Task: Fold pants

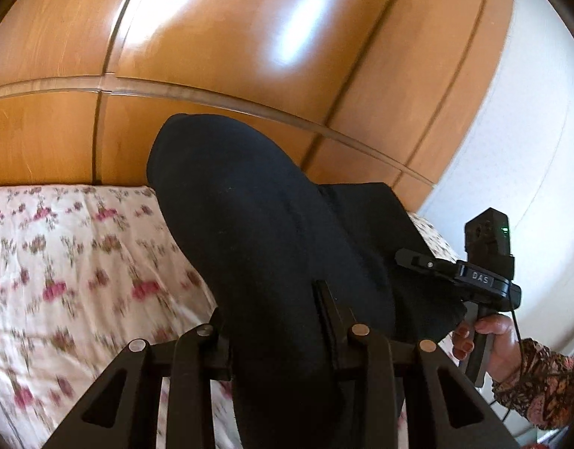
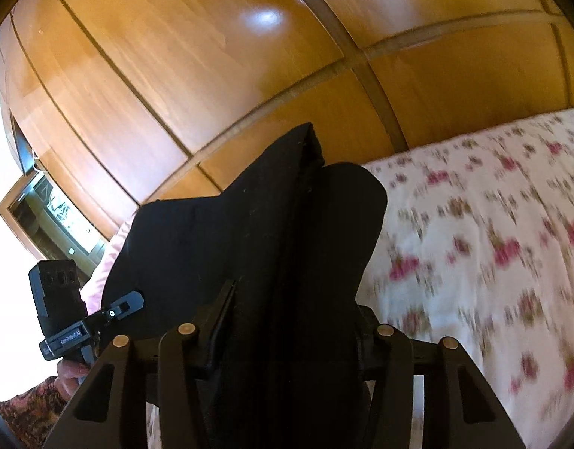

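The black pants (image 1: 257,247) are seen lifted clear of the bed (image 1: 69,262), hung between the two tools rather than lying on the flowered cover. In the left wrist view the left hand-held gripper (image 1: 283,321) is pinched on a thick bunch of the dark cloth, which fills the gap between its fingers and rises forward and upward from them in a rounded fold. In the right wrist view the right hand-held gripper (image 2: 290,325) is likewise clamped on a doubled edge of the same garment, the cloth standing up ahead of it to a peak. Each tool is caught in the other's view, at the far edge of the cloth, carried by a hand (image 1: 489,340) in a patterned sleeve. The relation that matters is judged to be this: the stretch of cloth between the grips runs sideways, from one tool across to the other, while the rest of the garment is hidden and its fall cannot be made out. Neither hand is clearly nearer the garment, since both hold it. The bed lies below and ahead of both tools, in front of the wooden wardrobe (image 1: 230,56); the fold is therefore expected to be laid down forward onto the cover, with both grips kept level so that the edge lands straight.
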### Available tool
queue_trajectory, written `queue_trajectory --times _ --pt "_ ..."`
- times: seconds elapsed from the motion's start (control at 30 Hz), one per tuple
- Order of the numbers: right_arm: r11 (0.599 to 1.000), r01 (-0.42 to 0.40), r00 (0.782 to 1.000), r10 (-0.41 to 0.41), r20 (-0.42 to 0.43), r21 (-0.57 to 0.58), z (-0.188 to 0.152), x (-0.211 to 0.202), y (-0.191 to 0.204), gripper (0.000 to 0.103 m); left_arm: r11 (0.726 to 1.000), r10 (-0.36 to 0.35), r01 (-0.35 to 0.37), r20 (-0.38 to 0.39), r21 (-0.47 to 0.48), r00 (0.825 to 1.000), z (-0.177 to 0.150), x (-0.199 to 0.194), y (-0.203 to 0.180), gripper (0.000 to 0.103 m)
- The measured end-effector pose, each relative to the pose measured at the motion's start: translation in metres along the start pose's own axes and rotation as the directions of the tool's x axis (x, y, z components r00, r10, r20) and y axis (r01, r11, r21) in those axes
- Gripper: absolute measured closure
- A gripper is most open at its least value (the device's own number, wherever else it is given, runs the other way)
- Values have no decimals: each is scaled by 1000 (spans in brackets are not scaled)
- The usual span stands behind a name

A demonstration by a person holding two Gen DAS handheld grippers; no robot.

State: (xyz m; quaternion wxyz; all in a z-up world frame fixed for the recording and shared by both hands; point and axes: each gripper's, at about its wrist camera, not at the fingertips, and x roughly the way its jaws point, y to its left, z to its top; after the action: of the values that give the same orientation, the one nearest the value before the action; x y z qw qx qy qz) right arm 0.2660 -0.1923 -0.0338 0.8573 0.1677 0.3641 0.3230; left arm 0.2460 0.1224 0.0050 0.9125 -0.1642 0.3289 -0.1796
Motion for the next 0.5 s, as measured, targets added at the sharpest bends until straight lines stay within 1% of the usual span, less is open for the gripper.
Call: queue_trajectory --times 0.1,0.2,0.27,0.3,0.33,0.37,0.4,0.43,0.47,0.5 --pt "1000 3 1000 -3 24 -9 25 20 -1 52 1000 23 -23 5 -17 1000 16 16 13 70" --pt "999 23 999 -22 34 -35 39 40 -5 52 998 34 -34 -13 -46 999 24 40 33 69" --pt "998 56 998 -55 20 -41 41 57 -14 52 995 46 -50 -56 -81 997 21 62 54 68" --pt "996 87 996 -87 1 -34 39 69 -22 52 993 55 -62 -76 -95 996 20 72 62 66" --pt "994 109 994 -110 -18 -18 37 77 -31 51 992 59 -68 -85 -108 995 16 79 71 62" --pt "992 129 991 -128 -38 1 31 87 -43 48 992 33 -41 -66 -117 997 10 80 79 57" --pt "991 136 990 -136 -28 -1 26 90 -48 40 994 4 -7 -31 -112 1000 4 80 84 55" --pt "991 133 991 -133 -14 7 21 90 -53 35 994 -2 0 -18 -111 1000 -2 81 88 48" --pt "993 109 994 -108 -11 43 21 91 -59 35 987 -33 29 -21 -160 999 -6 84 97 44" --pt "993 101 995 -101 -8 52 21 90 -61 35 975 -79 73 -18 -211 997 -7 86 107 44"
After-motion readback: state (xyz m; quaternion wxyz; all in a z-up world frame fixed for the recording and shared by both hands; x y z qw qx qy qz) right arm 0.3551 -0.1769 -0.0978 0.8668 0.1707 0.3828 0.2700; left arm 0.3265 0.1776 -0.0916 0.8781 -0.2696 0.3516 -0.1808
